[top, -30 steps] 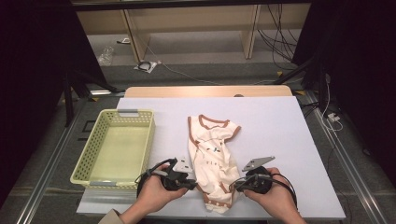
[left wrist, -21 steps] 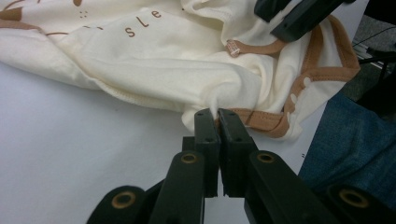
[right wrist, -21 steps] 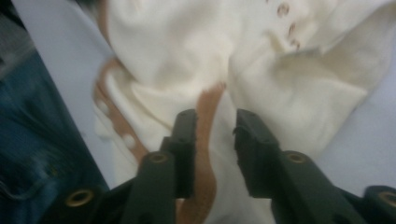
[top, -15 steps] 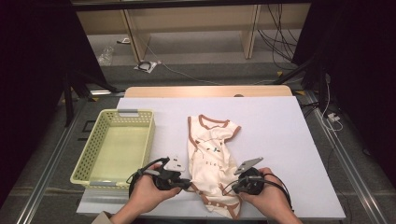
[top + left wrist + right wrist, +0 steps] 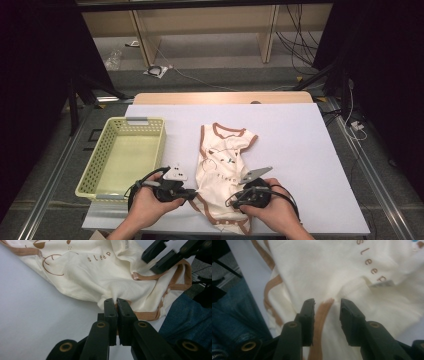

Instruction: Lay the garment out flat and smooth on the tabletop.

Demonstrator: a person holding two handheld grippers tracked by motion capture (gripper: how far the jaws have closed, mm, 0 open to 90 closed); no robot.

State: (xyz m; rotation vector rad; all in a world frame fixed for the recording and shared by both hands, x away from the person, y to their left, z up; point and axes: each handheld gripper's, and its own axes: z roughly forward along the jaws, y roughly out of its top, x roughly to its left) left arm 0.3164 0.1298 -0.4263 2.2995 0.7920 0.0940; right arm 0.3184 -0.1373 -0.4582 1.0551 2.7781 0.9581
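A cream baby bodysuit (image 5: pixel 223 159) with brown trim and a "sleep" print lies on the white table, neck opening to the far side. In the left gripper view my left gripper (image 5: pixel 116 302) is shut on the bodysuit's (image 5: pixel 100 277) near left edge, with cloth pinched between the pads. In the high view it (image 5: pixel 193 194) is at the garment's lower left. My right gripper (image 5: pixel 231 202) is over the lower right part. Its jaws (image 5: pixel 327 307) have just been opening and stand apart, with a brown trim strip (image 5: pixel 322 315) lying between them, unpressed.
A yellow-green plastic basket (image 5: pixel 95 170) stands empty at the table's left. White table surface (image 5: pixel 305 150) stretches to the right and behind the garment. The person's blue jeans (image 5: pixel 185 317) are at the near table edge. Cables and furniture legs are on the floor beyond.
The right hand has slid left onto the garment's lower part. The left hand has shifted slightly left, still holding the edge. The bodysuit's bottom has bunched up.
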